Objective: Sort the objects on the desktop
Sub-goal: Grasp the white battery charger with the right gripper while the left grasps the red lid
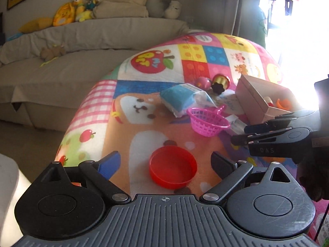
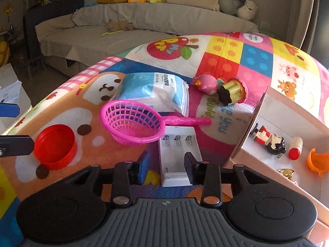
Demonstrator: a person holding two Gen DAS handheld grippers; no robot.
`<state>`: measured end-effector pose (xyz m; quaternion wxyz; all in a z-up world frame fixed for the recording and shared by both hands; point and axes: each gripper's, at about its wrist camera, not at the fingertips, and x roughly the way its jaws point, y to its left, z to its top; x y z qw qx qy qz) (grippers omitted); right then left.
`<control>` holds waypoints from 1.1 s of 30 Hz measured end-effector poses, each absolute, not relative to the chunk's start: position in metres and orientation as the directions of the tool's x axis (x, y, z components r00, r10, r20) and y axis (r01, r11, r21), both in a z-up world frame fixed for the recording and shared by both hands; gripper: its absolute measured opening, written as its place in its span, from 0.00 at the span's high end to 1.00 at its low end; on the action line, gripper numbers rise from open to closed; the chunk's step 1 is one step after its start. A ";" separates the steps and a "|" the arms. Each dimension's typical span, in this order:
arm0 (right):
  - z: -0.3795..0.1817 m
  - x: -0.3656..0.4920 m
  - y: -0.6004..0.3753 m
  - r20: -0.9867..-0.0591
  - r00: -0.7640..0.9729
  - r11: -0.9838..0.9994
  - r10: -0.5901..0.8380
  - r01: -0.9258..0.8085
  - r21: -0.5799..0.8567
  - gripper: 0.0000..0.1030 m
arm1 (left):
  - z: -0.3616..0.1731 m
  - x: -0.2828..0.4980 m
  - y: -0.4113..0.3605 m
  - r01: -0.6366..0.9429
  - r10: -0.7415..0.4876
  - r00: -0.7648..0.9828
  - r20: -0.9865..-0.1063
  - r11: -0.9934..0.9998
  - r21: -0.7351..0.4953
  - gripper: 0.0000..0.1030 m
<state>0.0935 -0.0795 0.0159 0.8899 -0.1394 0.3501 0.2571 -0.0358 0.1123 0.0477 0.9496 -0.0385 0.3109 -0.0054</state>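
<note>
The red lid (image 1: 172, 167) lies open side up on the tabletop (image 1: 123, 135), between my released left fingers (image 1: 110, 161); I should close squarely on its rim. My right fingers (image 2: 144, 165), empty and part-closed, flank the white battery holder (image 2: 178, 156).

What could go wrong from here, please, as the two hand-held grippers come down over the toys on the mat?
The right hand-held gripper frames the white battery holder, and the pink strainer leans over the holder's far end, so lifting may drag or tip it.

The left hand-held gripper, wide open, brackets the red lid; this shallow lid may slide on the mat rather than be gripped.

The two grippers work close together and could bump.
</note>
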 end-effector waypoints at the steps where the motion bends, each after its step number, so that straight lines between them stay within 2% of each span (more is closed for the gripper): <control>1: 0.016 0.087 -0.087 -0.706 0.599 0.825 0.378 -0.564 -0.037 0.64 | 0.048 -0.035 0.109 -0.001 -0.043 0.808 -0.588 0.997 -0.074 0.04; 7: 0.021 0.043 -0.145 -0.734 0.554 0.827 0.393 -0.561 0.019 0.64 | 0.044 -0.027 0.091 0.051 -0.078 0.800 -0.594 0.997 -0.063 0.03; 13: 0.020 0.013 -0.197 -0.729 0.624 0.881 0.281 -0.469 -0.062 0.64 | 0.038 -0.017 0.071 0.092 -0.088 0.788 -0.610 0.995 -0.024 0.03; 15: 0.022 0.010 -0.210 -0.724 0.638 0.904 0.262 -0.426 -0.049 0.60 | 0.035 -0.017 0.065 0.080 -0.044 0.794 -0.607 0.996 0.032 0.03; 18: 0.026 0.004 -0.227 -0.699 0.671 0.928 0.248 -0.371 -0.028 0.49 | 0.030 -0.015 0.063 0.019 0.063 0.795 -0.604 0.992 0.128 0.03; 20: 0.027 0.002 -0.234 -0.680 0.695 0.940 0.235 -0.341 -0.024 0.39 | 0.026 -0.011 0.071 -0.023 0.097 0.776 -0.623 0.992 0.126 0.03; 23: 0.023 0.002 -0.238 -0.681 0.701 0.948 0.213 -0.317 -0.030 0.30 | 0.022 -0.007 0.082 -0.060 0.111 0.752 -0.650 0.993 0.100 0.03; 25: 0.018 0.003 -0.240 -0.694 0.692 0.952 0.199 -0.303 -0.030 0.28 | 0.020 -0.006 0.086 -0.063 0.105 0.744 -0.660 0.994 0.087 0.03; 28: 0.012 0.001 -0.242 -0.693 0.706 0.953 0.144 -0.288 -0.095 0.28 | 0.018 -0.006 0.083 -0.034 0.067 0.739 -0.670 0.997 0.063 0.03; 30: 0.009 -0.001 -0.244 -0.653 0.756 0.949 0.052 -0.241 -0.202 0.24 | 0.017 -0.006 0.078 -0.012 0.048 0.738 -0.673 0.998 0.058 0.03; 32: 0.006 0.002 -0.246 -0.598 0.797 0.935 -0.082 -0.146 -0.324 0.23 | 0.015 -0.006 0.072 0.004 0.035 0.737 -0.675 0.998 0.057 0.03; 33: 0.007 0.004 -0.250 -0.585 0.803 0.935 -0.113 -0.114 -0.336 0.23 | 0.015 -0.006 0.069 0.008 0.031 0.735 -0.677 0.998 0.055 0.03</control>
